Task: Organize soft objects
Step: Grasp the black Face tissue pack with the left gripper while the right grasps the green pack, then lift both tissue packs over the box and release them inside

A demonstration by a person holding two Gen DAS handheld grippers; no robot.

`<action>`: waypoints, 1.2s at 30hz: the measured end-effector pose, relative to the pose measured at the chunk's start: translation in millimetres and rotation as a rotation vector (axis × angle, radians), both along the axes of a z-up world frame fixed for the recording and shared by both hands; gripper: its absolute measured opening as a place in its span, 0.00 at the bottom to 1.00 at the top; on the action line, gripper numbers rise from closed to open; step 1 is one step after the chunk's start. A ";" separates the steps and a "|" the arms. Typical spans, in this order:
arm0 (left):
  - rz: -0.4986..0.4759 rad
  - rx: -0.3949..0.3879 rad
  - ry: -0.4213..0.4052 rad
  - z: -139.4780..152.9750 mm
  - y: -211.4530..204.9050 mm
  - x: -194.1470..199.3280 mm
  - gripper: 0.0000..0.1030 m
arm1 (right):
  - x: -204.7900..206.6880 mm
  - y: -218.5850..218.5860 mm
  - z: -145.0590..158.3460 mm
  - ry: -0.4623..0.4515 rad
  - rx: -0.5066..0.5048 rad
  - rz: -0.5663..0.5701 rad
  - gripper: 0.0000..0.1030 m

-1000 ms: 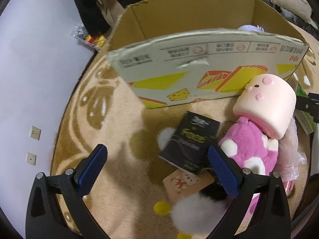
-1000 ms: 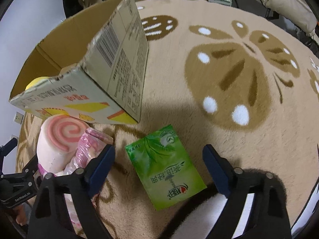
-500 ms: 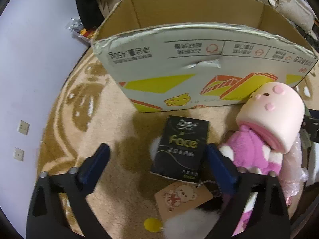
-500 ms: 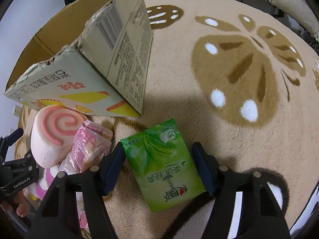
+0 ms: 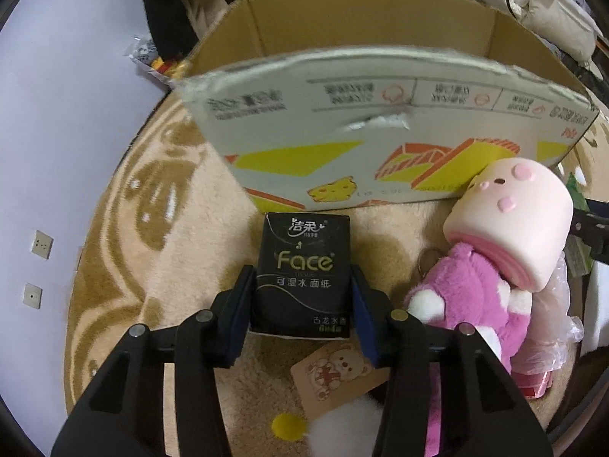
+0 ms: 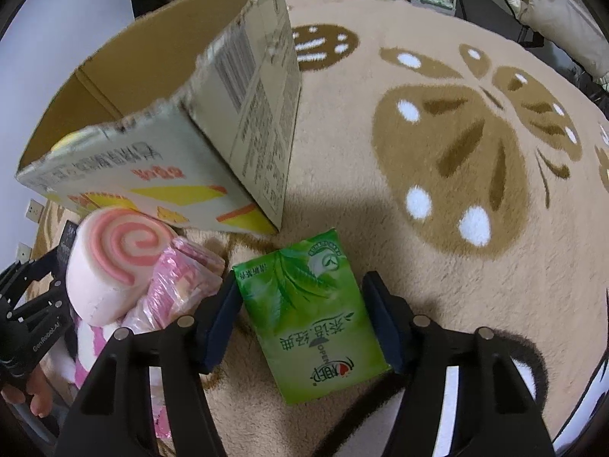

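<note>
The black tissue pack (image 5: 303,274), light and squashy, lies on the rug (image 5: 160,251) before the cardboard box (image 5: 380,144), long axis toward it. The left gripper (image 5: 302,304) is closing its jaws on the pack's sides. The right gripper (image 6: 304,316) is closing around the green tissue pack (image 6: 310,312), angled toward the box, pads not clearly pressing.

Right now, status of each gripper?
Left gripper: closing, pads pressed on the black tissue pack.
Right gripper: closing around the green tissue pack; contact unclear.

tissue pack (image 5: 304,272) before cardboard box (image 5: 380,144), plush toy (image 5: 483,297) right
</note>
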State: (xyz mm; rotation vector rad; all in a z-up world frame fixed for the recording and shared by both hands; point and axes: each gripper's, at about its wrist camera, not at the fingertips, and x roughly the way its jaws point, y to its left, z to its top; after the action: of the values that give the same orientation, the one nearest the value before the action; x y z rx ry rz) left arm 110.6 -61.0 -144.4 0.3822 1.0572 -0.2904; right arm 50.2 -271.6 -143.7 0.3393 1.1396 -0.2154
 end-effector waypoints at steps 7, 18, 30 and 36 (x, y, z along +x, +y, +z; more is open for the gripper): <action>0.043 -0.002 -0.053 14.7 9.3 -24.1 0.45 | -15.4 -7.2 24.9 -0.081 -0.005 -0.016 0.65; 0.085 -0.055 -0.172 65.5 26.5 -53.8 0.45 | -27.4 7.3 59.0 -0.170 -0.051 0.023 0.65; 0.188 -0.111 -0.333 104.3 52.7 -61.4 0.45 | -43.1 30.5 104.0 -0.337 -0.105 0.058 0.64; 0.138 -0.130 -0.415 123.7 50.1 -73.1 0.45 | -47.8 38.3 128.1 -0.454 -0.122 0.082 0.64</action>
State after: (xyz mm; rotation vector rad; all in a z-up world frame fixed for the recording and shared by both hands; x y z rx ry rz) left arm 37.5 -10.9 -20.6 0.2374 0.6494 -0.1460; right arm 2.4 -233.3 -15.5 0.2175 0.6873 -0.1259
